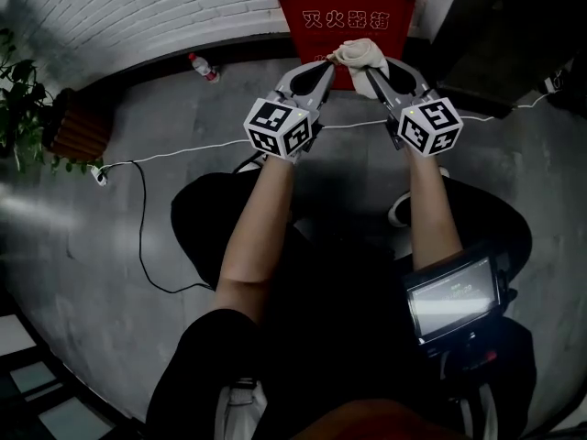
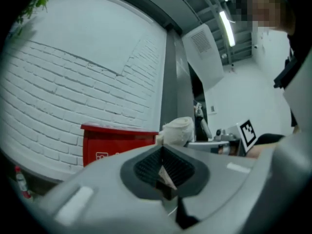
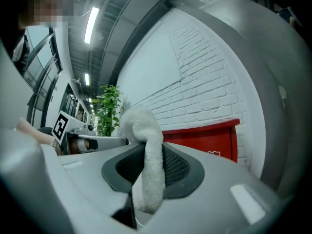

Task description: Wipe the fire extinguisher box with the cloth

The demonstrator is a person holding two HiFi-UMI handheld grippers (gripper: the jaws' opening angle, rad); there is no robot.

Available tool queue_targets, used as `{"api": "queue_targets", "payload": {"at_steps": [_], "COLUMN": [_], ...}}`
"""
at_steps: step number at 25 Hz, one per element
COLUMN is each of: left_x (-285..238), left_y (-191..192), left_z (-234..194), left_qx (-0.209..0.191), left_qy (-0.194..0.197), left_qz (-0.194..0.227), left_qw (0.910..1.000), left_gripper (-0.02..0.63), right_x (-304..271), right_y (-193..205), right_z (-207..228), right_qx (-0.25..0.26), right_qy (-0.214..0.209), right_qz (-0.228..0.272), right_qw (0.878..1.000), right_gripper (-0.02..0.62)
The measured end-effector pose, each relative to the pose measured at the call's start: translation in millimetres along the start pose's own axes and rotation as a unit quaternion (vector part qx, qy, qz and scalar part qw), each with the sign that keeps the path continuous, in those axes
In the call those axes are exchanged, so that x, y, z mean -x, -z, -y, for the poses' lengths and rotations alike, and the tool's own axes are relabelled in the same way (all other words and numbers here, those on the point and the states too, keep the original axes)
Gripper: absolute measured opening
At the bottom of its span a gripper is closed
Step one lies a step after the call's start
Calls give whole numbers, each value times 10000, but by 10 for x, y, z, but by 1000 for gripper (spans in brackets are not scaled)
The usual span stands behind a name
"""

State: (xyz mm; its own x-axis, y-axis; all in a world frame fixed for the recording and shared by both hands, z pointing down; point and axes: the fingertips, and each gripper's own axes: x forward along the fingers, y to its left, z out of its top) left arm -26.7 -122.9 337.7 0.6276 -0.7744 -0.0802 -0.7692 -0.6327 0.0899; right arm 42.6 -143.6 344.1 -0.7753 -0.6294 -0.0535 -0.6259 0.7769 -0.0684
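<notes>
The red fire extinguisher box point(image 1: 347, 7) stands against the white brick wall, straight ahead of both grippers. A bunched pale cloth point(image 1: 359, 55) hangs in the air just in front of it, between the two gripper tips. My right gripper point(image 1: 374, 73) is shut on the cloth point(image 3: 148, 174); a strip of it runs down between the pads. My left gripper point(image 1: 321, 70) is shut too, with a thin pale corner of the cloth point(image 2: 163, 177) pinched between its pads. The box point(image 2: 119, 143) shows beyond the left gripper point(image 2: 163, 152), and the box point(image 3: 204, 138) also lies beyond the right gripper point(image 3: 146, 150).
A plastic bottle point(image 1: 204, 67) lies on the floor by the wall, left of the box. A potted plant point(image 1: 23, 99) in a brown planter point(image 1: 81, 126) stands at far left. A white cable point(image 1: 183, 152) crosses the grey floor. A screen device point(image 1: 454, 299) hangs at the person's waist.
</notes>
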Motion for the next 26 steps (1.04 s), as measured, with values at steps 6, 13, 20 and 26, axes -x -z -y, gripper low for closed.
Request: {"api": "queue_targets", "payload": {"at_steps": [6,13,20,26], "left_x": [1,-22,-59,-34], "left_y": [180,280,352,387], "left_z": [155,107,71,81], "left_qx": [-130,-69,-8,87], "left_qy": [205,171,123,86], "left_qz": [-15,-17,-64,-82], "left_qw": [9997,9998,9999,9999], "left_gripper": [3,3,2,2], "right_x": [79,37,20,58], "right_y": [262,311,382,419], "right_z": [-86,-72,-58,-97], "right_qx": [20,35,-46,-39], "right_qy": [-96,-95,-62,-79], "right_qz": [-61,-58,-89,-155], "right_qw": [9999,9999,9999,9998], "right_gripper": [92,94,94,95]}}
